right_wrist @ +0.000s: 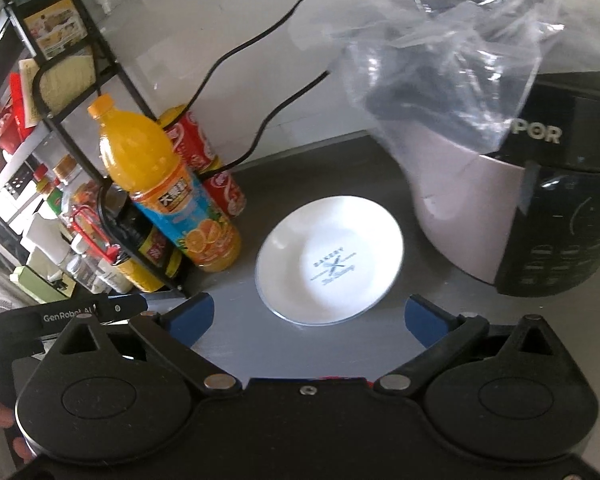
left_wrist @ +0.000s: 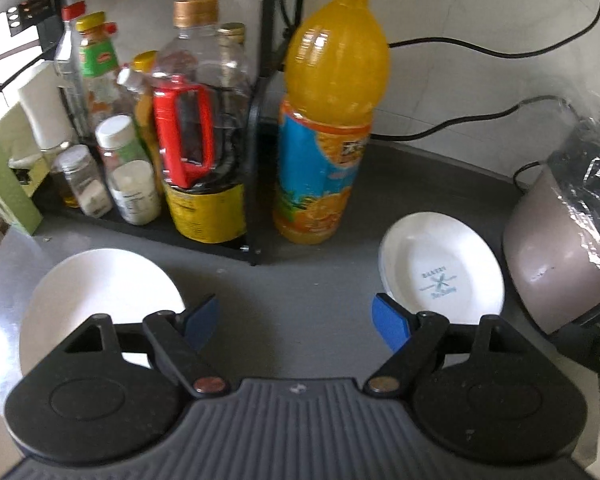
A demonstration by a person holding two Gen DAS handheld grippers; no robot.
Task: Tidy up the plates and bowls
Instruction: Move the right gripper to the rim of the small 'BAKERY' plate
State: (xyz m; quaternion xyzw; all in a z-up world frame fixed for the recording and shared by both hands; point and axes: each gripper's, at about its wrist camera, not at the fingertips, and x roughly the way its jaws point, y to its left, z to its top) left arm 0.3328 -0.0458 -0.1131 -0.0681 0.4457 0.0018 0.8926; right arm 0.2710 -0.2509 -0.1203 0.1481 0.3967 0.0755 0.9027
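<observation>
Left claw [left_wrist: 296, 320] gapes between plain plate [left_wrist: 100, 300] and printed plate [left_wrist: 444, 272].

plate [right_wrist: 330, 266]: "BAKERY", blue print in its well
cooker [right_wrist: 556, 208]: "POR", rest hidden
left tongs' housing [right_wrist: 70, 316]: "GenRobot AI"

A home kitchen, by the look of it: a grey bench [left_wrist: 292, 280] against a tiled wall, a black wire rack [left_wrist: 256, 128] crowded with sauce and seasoning bottles [left_wrist: 204, 128], an orange drink bottle [right_wrist: 168, 192], and what seems a rice cooker [right_wrist: 540, 216] under plastic wrap.
</observation>
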